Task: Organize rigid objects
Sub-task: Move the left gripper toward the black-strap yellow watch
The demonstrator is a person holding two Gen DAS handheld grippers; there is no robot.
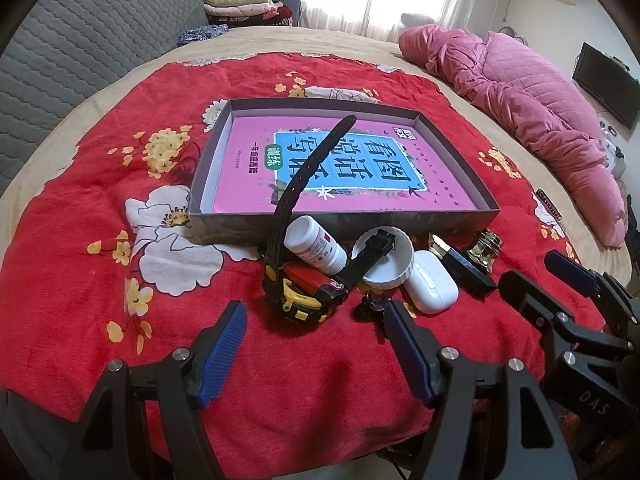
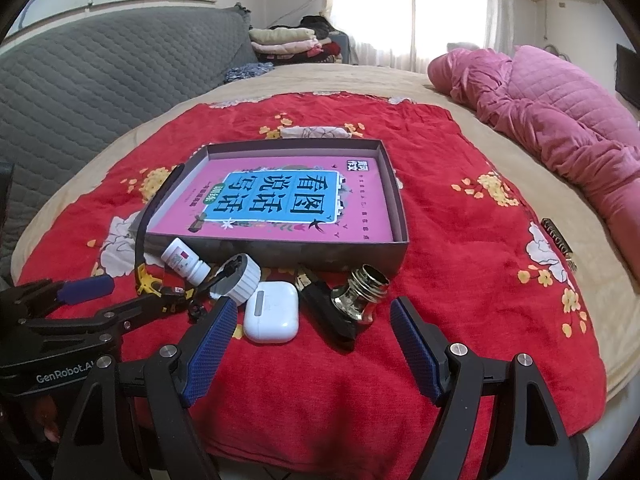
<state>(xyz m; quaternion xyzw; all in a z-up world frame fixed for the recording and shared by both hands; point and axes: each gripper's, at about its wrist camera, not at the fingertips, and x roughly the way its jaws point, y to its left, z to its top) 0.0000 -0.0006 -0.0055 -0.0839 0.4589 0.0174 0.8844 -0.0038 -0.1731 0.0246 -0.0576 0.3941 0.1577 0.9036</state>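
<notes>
A shallow grey box (image 1: 340, 222) (image 2: 400, 216) holds a pink book (image 1: 256, 184) (image 2: 288, 200) on the red cloth. In front of it lie a black-and-yellow watch (image 1: 298, 296) with its strap (image 1: 304, 172) arching up, a white pill bottle (image 1: 314, 246) (image 2: 186, 266), a white round lid (image 1: 394, 268) (image 2: 240, 276), a white earbud case (image 1: 432, 284) (image 2: 272, 312), a black bar (image 1: 466, 266) (image 2: 328, 312) and a gold-necked bottle (image 1: 486, 250) (image 2: 362, 292). My left gripper (image 1: 316, 348) is open just short of the watch. My right gripper (image 2: 312, 340) is open just short of the earbud case and black bar.
The red floral cloth (image 1: 80, 240) (image 2: 480, 280) covers a beige bed. A pink quilt (image 1: 540, 120) (image 2: 560, 120) lies at the right, a grey headboard (image 1: 80, 40) at the left. A small dark strip (image 2: 558, 242) lies on the cloth's right edge.
</notes>
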